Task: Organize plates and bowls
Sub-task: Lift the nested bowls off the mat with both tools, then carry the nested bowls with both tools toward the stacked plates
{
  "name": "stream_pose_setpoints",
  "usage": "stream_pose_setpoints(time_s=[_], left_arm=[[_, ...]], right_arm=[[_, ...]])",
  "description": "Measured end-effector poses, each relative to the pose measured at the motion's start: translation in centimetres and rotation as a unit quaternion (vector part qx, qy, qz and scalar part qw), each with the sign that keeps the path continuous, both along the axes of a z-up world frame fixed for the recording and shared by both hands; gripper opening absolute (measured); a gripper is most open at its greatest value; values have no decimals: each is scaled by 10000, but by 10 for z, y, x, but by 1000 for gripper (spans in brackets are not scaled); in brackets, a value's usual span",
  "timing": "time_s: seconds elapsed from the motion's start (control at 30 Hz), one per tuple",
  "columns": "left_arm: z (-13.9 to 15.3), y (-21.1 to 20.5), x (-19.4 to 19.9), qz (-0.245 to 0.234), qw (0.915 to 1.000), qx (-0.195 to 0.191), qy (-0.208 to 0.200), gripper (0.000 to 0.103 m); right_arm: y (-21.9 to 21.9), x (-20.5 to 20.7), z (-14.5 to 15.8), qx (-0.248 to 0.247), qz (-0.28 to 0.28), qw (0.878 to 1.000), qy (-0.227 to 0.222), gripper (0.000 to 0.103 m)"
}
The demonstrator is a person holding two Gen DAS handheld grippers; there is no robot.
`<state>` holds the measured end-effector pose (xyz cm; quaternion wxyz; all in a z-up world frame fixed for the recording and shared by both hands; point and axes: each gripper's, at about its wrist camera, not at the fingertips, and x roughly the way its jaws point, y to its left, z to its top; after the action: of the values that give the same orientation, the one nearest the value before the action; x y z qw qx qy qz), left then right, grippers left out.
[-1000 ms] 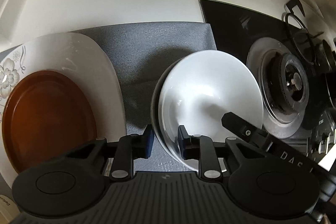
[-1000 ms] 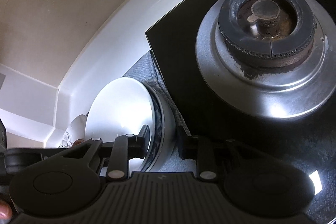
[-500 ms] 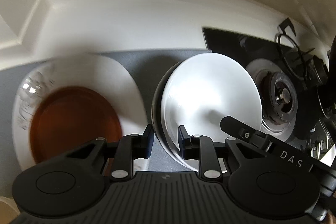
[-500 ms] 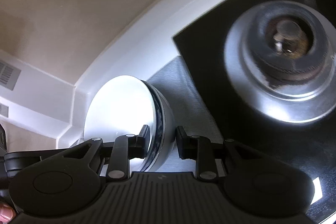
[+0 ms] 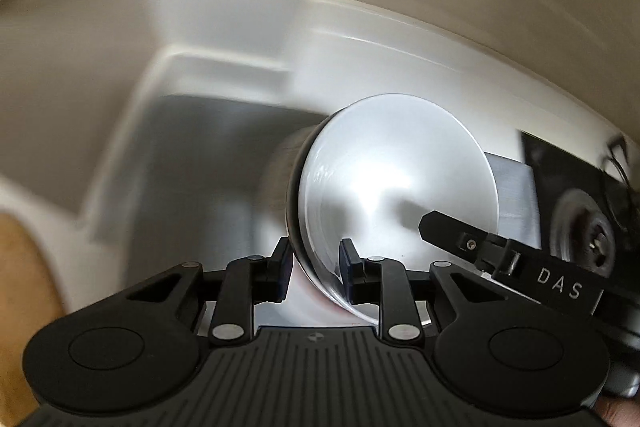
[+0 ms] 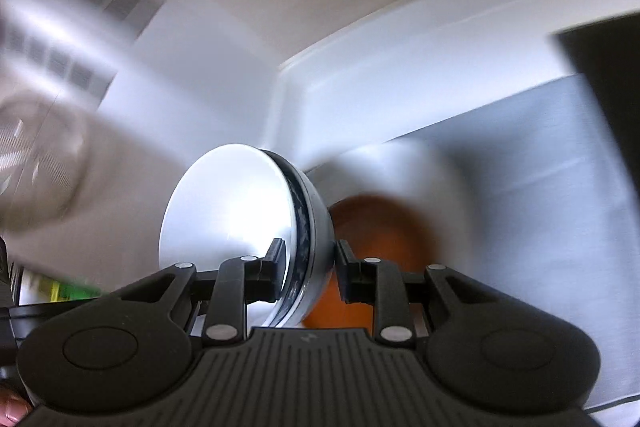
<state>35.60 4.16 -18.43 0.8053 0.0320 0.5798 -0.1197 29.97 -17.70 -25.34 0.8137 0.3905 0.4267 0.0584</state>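
A white bowl (image 5: 396,187) with a dark patterned band under its rim (image 6: 298,223) hangs in the air, tilted on its side. My left gripper (image 5: 314,269) is shut on its near rim. My right gripper (image 6: 308,271) is shut on the opposite rim, and one of its fingers (image 5: 460,239) reaches into the bowl in the left wrist view. Below and behind the bowl lies a brown plate (image 6: 380,227) on a larger white plate (image 6: 404,163), both blurred.
A grey mat (image 6: 540,187) covers the counter, which ends at a white raised back edge (image 5: 400,43). The black stove top with its burner (image 5: 592,239) lies to the right. A blurred round object (image 6: 40,167) shows at the left of the right wrist view.
Both grippers have risen and carried the bowl leftward, away from the burner and over the brown plate. The grips on the rim look the same. The background is now motion-blurred.
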Motion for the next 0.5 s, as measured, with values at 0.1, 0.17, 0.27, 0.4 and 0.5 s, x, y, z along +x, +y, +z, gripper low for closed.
stream_pose_setpoints(time_s=[0.1, 0.17, 0.27, 0.4, 0.5], left_arm=[[9, 49, -10, 336, 9994, 52, -14, 28], [12, 79, -19, 555, 9984, 27, -39, 28], [11, 123, -32, 855, 9963, -52, 114, 28], [1, 155, -54, 948, 9949, 11, 354, 28], [-13, 170, -64, 1014, 9927, -134, 636, 28]], right_arm=[[44, 12, 6, -70, 696, 9975, -102, 29], [66, 18, 8, 21, 1014, 9948, -86, 29], [101, 18, 7, 118, 1404, 9900, -24, 30], [139, 12, 7, 32, 1845, 9828, 113, 30], [151, -7, 0, -1, 1974, 9799, 303, 30]])
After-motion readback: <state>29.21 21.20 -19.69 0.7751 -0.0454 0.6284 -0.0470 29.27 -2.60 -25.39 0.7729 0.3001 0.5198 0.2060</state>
